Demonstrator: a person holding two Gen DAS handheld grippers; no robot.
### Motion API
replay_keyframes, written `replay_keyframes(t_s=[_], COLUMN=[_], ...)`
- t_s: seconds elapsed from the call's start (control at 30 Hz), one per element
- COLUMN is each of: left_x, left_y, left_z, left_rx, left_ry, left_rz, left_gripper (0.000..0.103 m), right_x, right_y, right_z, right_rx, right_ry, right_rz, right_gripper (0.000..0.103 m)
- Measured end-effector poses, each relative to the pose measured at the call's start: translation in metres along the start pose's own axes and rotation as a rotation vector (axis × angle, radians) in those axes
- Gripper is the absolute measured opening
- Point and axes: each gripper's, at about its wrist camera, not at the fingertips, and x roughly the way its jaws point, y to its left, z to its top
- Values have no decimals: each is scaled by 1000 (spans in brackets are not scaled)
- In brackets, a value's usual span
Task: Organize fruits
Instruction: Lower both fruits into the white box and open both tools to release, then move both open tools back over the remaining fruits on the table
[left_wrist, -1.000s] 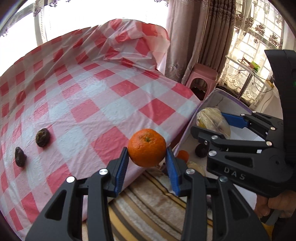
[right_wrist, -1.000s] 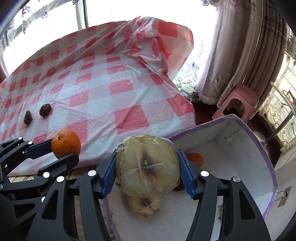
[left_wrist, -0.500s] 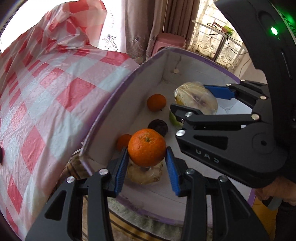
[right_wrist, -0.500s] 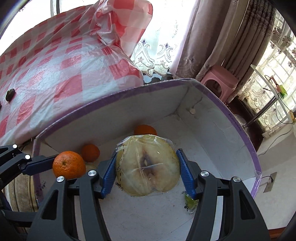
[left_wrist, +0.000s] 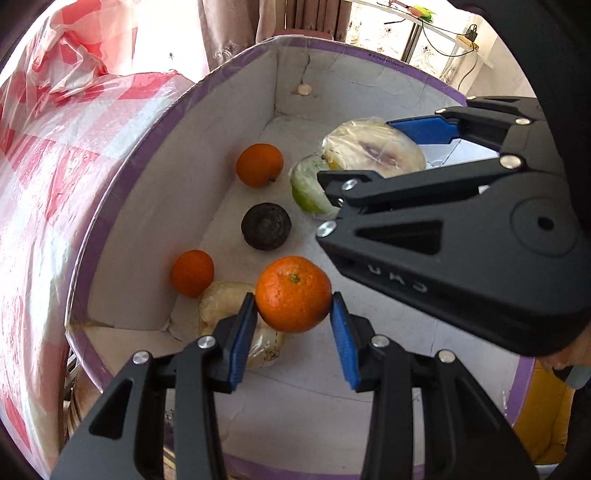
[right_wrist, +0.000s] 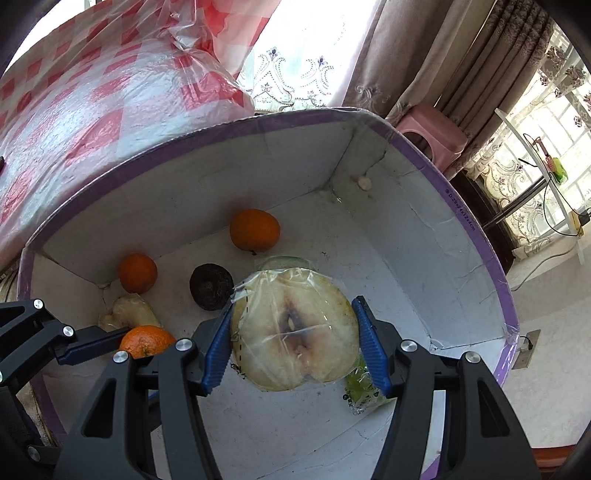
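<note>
Left wrist view: the left gripper (left_wrist: 293, 314) has its jaws closed on a mandarin (left_wrist: 293, 293), the blue pads pressing its two sides, and holds it above the near part of the white box (left_wrist: 177, 110) with the purple rim. On the box floor lie two smaller oranges, one far (left_wrist: 259, 165) and one at the left wall (left_wrist: 192, 273), a dark round fruit (left_wrist: 266, 226) between them, and a pale wrapped piece (left_wrist: 225, 302) just behind the left pad. The right gripper (left_wrist: 373, 155) reaches in from the right, its jaws closed on a film-wrapped apple half (left_wrist: 373, 153); a green wrapped piece (left_wrist: 308, 190) lies under it.

Right wrist view: the apple half (right_wrist: 295, 332) sits cut face toward the camera, clamped at its left and right edges over the middle of the box floor. The checked cloth (right_wrist: 92, 103) on the worktop lies far left, beyond the box wall.

The mandarin should be light and firm with a yielding skin, so a side grip at the widest girth suits it. The apple half is stiff, but its film looks slippery and probably slides under the pads; holding it by the rounded edges is safest, and setting it down low avoids bruising.
</note>
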Motion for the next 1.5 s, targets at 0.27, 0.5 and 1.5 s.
replay_keyframes(t_s=[0.27, 0.5, 1.5], left_x=[10, 12, -39], left_y=[0, -1, 27], left_z=[0, 0, -4], left_rx=[12, 12, -131], left_ry=[20, 18, -192], left_rz=[-4, -10, -14], left_gripper=[41, 42, 57], right_x=[11, 14, -13], right_y=[-2, -1, -5], right_z=[4, 5, 8], right_rx=[-3, 1, 43], right_ry=[32, 33, -55], right_rz=[-11, -13, 3], right_gripper=[60, 60, 78])
